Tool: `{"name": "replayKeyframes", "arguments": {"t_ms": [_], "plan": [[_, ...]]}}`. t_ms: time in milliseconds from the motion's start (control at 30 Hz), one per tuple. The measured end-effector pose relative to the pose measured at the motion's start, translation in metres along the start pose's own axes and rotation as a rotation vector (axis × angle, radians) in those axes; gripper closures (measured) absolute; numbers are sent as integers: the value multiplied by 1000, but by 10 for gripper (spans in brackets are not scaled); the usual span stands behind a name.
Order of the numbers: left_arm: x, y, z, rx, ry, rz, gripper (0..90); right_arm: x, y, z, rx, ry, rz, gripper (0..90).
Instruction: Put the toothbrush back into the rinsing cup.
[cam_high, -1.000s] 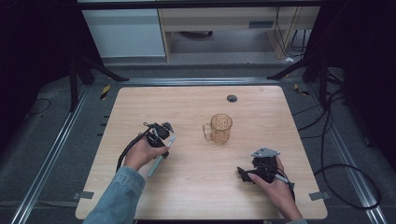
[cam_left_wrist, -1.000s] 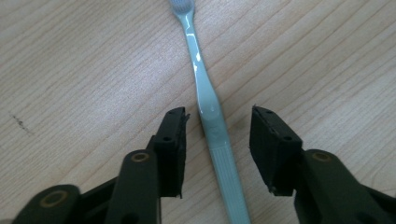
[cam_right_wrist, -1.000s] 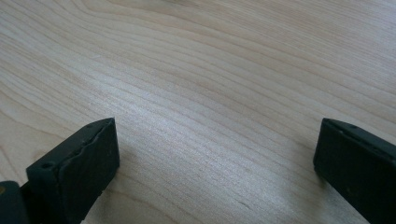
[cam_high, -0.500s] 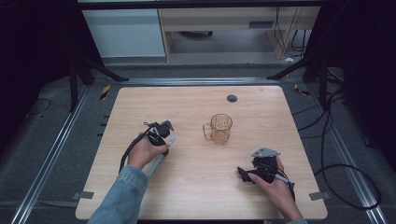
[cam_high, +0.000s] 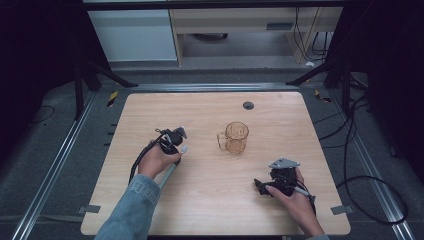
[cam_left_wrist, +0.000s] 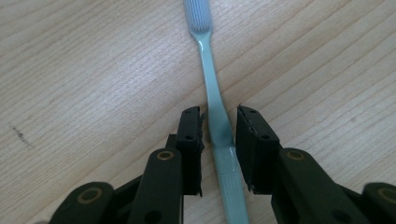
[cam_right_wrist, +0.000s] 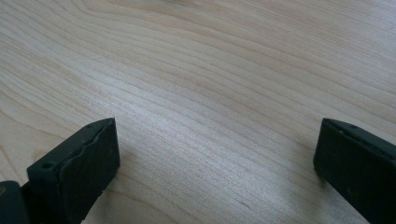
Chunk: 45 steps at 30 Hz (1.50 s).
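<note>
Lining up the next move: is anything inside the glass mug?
Seen from above, the amber glass mug stands upright on the table and looks empty; wood grain shows through it. Its bottom is too small to check. The left gripper has just closed around the toothbrush.

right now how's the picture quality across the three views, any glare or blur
High view: the table is evenly lit against dark surroundings, and the amber glass mug looks soft. Left gripper view: a pale sheen on the wood, with the toothbrush sharp. Right gripper view: glare streaks on the grain, the near fingers slightly blurred.
</note>
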<state>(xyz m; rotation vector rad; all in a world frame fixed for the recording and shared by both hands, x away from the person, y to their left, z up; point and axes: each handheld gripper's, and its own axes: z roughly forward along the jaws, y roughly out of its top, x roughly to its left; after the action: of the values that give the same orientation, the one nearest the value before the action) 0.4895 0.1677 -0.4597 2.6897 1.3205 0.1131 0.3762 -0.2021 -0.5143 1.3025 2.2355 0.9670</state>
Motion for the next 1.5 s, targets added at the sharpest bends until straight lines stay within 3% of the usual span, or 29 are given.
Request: {"name": "replayKeyframes", "arguments": {"t_ms": [133,267,300,333,367,433,500,1167,1333,1500], "plan": [[-2,2,0,3,-6,8,709,0,0,0,0,2,0,7],[-4,4,1,18,15,16,720,0,0,0,2,2,-3,7],[-4,4,1,18,15,16,723,-1,-1,0,-5,-6,-24,7],[-3,4,2,21,13,18,728,0,0,0,0,3,-2,7],[-3,4,2,23,20,19,729,-1,-1,0,-5,-6,-24,7],[-2,4,2,27,27,19,730,0,0,0,1,3,-3,7],[-2,5,2,25,24,18,746,-2,-1,1,-7,-10,-32,7],[-4,6,5,40,26,53,787,-2,-1,1,-7,-10,-32,7],[-6,2,2,6,39,58,789,-2,-1,1,-8,-9,-32,7],[-7,-1,-15,-63,37,63,790,-2,-1,1,-7,-9,-32,6]]}}
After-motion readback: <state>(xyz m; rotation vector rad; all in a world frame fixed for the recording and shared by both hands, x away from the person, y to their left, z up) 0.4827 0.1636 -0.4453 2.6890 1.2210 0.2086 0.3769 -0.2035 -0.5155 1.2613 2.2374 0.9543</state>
